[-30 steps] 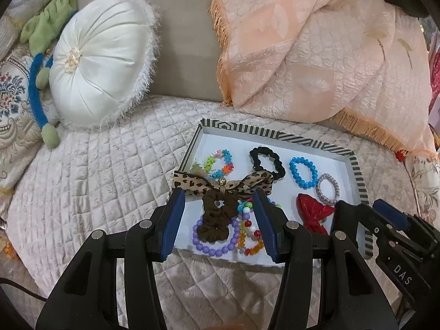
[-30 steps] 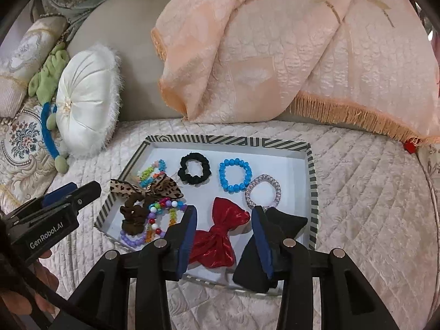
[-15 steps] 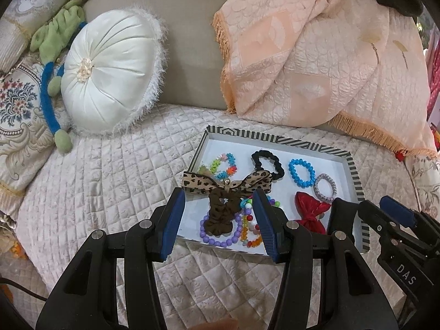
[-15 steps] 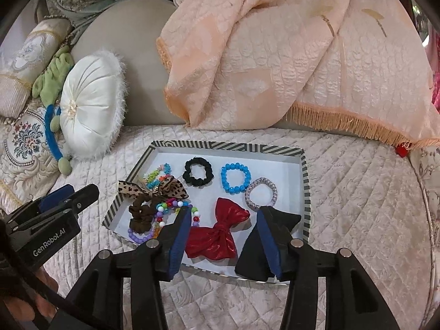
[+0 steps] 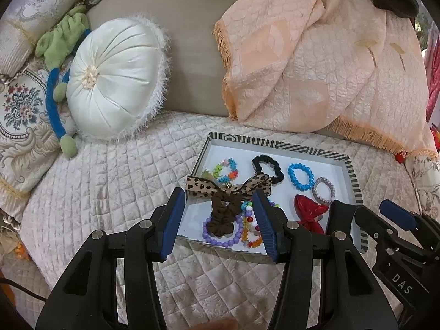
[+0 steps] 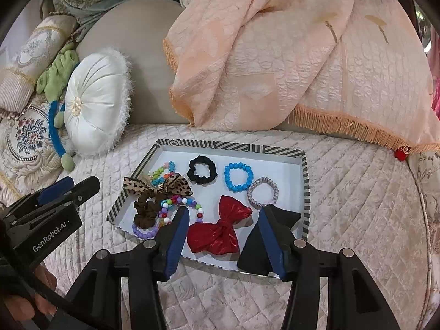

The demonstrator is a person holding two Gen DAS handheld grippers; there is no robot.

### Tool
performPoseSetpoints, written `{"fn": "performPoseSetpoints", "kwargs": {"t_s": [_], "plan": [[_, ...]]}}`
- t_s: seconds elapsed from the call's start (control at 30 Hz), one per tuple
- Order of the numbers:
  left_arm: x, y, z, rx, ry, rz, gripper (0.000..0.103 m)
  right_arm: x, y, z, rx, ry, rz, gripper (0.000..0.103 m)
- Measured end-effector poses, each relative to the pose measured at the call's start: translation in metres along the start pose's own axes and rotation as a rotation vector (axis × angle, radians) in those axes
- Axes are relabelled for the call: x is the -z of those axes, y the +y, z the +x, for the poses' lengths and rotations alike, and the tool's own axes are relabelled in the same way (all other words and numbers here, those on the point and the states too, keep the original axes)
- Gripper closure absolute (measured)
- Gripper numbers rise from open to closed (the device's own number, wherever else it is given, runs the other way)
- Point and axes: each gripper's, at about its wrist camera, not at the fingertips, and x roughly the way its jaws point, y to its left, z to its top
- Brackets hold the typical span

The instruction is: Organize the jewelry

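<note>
A striped-rim tray (image 6: 228,146) on the quilted bed holds a leopard-print bow scrunchie (image 5: 222,192), a black scrunchie (image 6: 202,170), a blue bead bracelet (image 6: 238,177), a lilac hair tie (image 6: 263,192), a red bow (image 6: 220,229), a black bow (image 6: 286,216) and several bead bracelets (image 5: 220,240). My left gripper (image 5: 218,192) hovers open above the tray's near left part, over the leopard scrunchie. Above the near right part is my right gripper (image 6: 225,209), its jaws opening and gripping nothing. The red bow lies below them. The black bow sits partly hidden behind its right finger.
A round white cushion (image 5: 115,82) and a green and blue plush toy (image 5: 60,55) lie at the back left. A peach fringed blanket (image 6: 288,68) is heaped behind the tray. Quilted bedspread (image 5: 110,178) surrounds the tray. A hand (image 6: 24,302) shows at the lower left.
Both grippers have drawn back and up from the tray, which looks smaller and farther in both views. The right gripper's jaws have widened. The items in the tray have not moved.
</note>
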Motion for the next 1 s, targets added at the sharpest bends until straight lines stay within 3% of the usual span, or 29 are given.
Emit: {"fn": "performPoseSetpoints", "kwargs": {"t_s": [1.0], "plan": [[0.0022,0.0,-0.0011,-0.016,-0.004,0.009,0.052,0.0027,0.0034,0.0032,-0.011,0.021,-0.009,0.051]]}}
